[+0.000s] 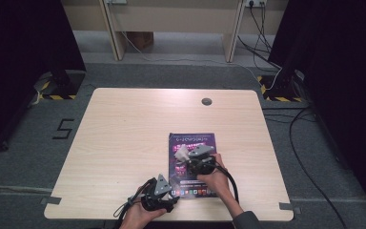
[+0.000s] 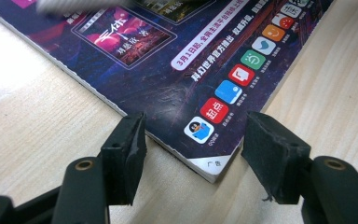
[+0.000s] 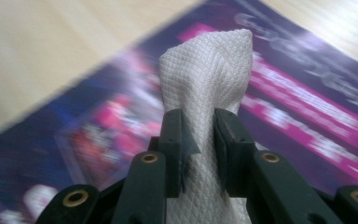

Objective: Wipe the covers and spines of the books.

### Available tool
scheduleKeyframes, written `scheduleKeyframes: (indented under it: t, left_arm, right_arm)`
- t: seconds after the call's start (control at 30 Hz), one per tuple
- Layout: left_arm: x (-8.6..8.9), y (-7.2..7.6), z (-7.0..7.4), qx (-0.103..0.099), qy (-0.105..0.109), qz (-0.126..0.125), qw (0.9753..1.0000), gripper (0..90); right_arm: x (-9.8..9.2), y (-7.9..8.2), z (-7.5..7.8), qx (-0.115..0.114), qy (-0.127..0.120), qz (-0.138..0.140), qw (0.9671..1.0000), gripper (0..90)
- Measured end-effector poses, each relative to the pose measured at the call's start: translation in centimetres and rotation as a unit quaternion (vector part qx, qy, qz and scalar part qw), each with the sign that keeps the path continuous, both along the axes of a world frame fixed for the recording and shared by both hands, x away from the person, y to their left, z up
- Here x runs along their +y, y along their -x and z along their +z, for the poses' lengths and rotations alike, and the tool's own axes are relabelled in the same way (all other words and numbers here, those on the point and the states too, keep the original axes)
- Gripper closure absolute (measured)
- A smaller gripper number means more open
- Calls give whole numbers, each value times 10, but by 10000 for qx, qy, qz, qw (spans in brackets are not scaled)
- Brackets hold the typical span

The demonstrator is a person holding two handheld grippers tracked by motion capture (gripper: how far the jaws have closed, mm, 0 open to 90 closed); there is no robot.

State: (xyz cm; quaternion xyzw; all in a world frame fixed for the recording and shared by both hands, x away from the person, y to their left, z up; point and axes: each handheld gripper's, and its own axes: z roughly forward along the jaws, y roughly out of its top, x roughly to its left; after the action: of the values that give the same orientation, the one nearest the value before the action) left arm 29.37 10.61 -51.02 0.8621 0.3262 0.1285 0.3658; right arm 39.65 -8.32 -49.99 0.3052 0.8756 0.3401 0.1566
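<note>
A dark purple magazine (image 1: 193, 164) lies flat on the wooden table (image 1: 124, 129), near its front edge. My right gripper (image 1: 186, 156) is over the middle of the cover, shut on a folded white paper towel (image 3: 205, 84) that sticks up between its jaws; the towel (image 1: 182, 153) shows white against the cover. My left gripper (image 1: 171, 196) rests low at the magazine's near left corner. Its jaws stand open on either side of that corner (image 2: 212, 168), with the gripper (image 2: 193, 149) not touching the pages.
A round cable grommet (image 1: 206, 101) sits near the table's far edge. Black cables (image 1: 310, 171) run over the floor to the right. A wooden bench frame (image 1: 171, 24) stands beyond the table, and dark curtains hang on both sides.
</note>
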Motion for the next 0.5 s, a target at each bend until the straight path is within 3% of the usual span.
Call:
scheduleKeyframes:
  t: [0.1, 0.23, 0.37, 0.5]
  left_arm:
    - [5, 1, -1, 57, 36, 102, 9999, 354]
    - [15, 7, 2, 110, 144, 127, 9998, 314]
    - [24, 9, 5, 164, 219, 184, 9995, 278]
    - [31, 9, 7, 122, 205, 212, 9995, 239]
  right_arm:
    - [15, 9, 0, 63, -38, 273, 9996, 741]
    - [21, 16, 0, 61, -6, 474, 9989, 740]
    - [13, 12, 0, 71, -36, 378, 9993, 747]
    - [-10, 2, 2, -19, 121, 3, 9999, 746]
